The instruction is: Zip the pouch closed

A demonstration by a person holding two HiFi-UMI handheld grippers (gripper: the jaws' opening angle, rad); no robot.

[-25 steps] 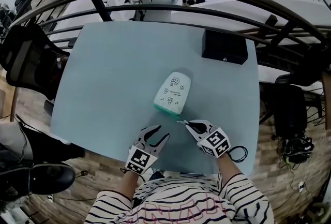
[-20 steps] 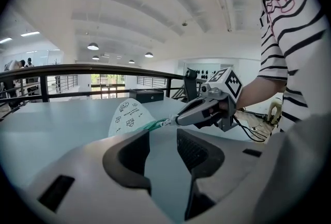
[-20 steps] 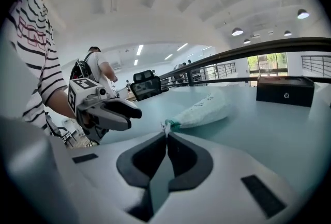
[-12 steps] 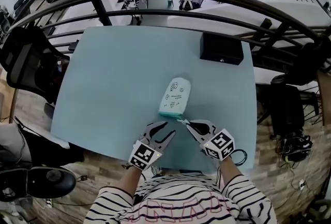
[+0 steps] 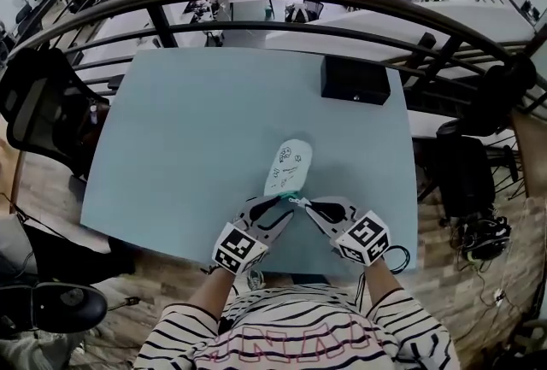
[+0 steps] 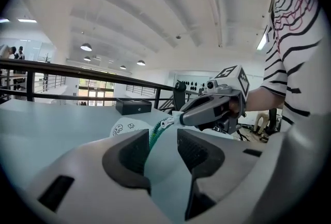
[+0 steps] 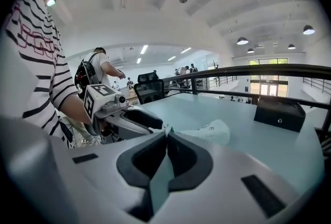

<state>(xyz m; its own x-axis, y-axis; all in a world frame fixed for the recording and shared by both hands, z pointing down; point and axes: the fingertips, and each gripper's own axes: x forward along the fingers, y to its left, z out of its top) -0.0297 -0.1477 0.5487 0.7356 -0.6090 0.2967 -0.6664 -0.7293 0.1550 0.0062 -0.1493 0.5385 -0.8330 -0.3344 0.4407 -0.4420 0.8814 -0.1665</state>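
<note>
Right gripper view shows the right claw (image 7: 166,132) clenched on the pull (image 6: 165,123) at the near end of the pouch (image 5: 287,165). The left claw (image 6: 163,141) is released, its jaws apart about the teal zip (image 6: 153,137) and not pressing it. Beyond, the pouch slopes down to the desk (image 5: 188,120). Best, I judge, to clamp the left claw on the fabric behind the pull first. Then draw the pull straight along the teeth, keeping the pouch taut.

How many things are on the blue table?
2. A white pouch near the front edge, its zipper pull pinched in the right tongs; a black box at the far right corner. Nothing seems hidden.
</note>
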